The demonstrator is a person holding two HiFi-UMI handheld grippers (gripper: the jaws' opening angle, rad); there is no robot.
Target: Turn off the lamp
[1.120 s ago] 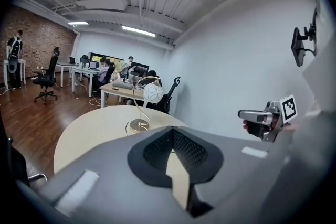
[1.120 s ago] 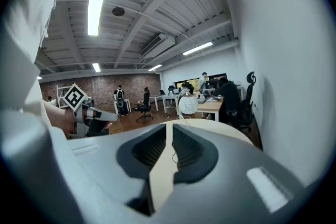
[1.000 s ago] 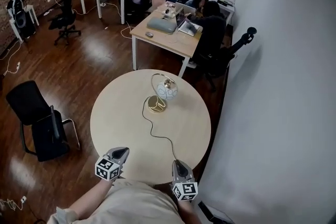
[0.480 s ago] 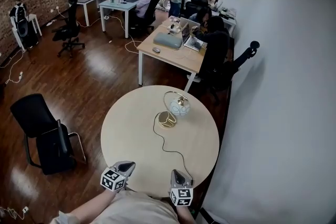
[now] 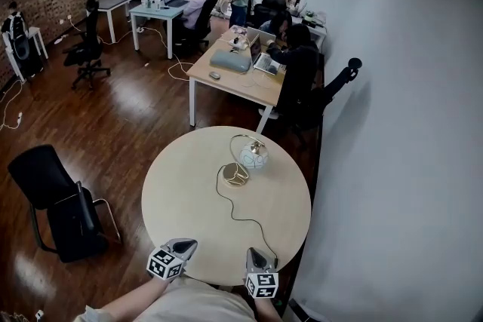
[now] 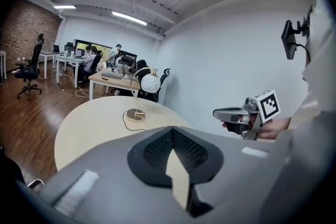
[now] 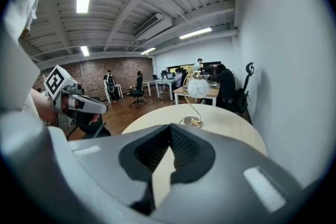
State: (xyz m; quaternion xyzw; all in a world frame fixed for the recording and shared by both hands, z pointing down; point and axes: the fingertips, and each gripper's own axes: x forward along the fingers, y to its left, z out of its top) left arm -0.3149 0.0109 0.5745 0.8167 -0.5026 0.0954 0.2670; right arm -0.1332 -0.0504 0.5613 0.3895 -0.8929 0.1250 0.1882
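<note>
A lamp with a white globe shade (image 5: 253, 154) and a round gold base (image 5: 235, 174) stands past the middle of the round beige table (image 5: 173, 192). Its black cord (image 5: 240, 217) snakes toward the near right rim. Whether it is lit I cannot tell. My left gripper (image 5: 186, 243) and right gripper (image 5: 252, 254) hover at the near rim, both shut and empty, well short of the lamp. The left gripper view has its shut jaw tips (image 6: 172, 131) low, the lamp (image 6: 149, 83) far ahead and the right gripper (image 6: 227, 113) alongside. The right gripper (image 7: 170, 131) faces the lamp (image 7: 198, 87).
A black chair (image 5: 53, 200) stands left of the table on the wooden floor. A white wall (image 5: 407, 162) runs close along the right. Behind the table are desks (image 5: 235, 72) with several people and an office chair (image 5: 332, 90).
The head view has shifted, so the table sits lower and further right in it. Both grippers have sunk a little toward the near rim. The lamp has kept its place on the table.
</note>
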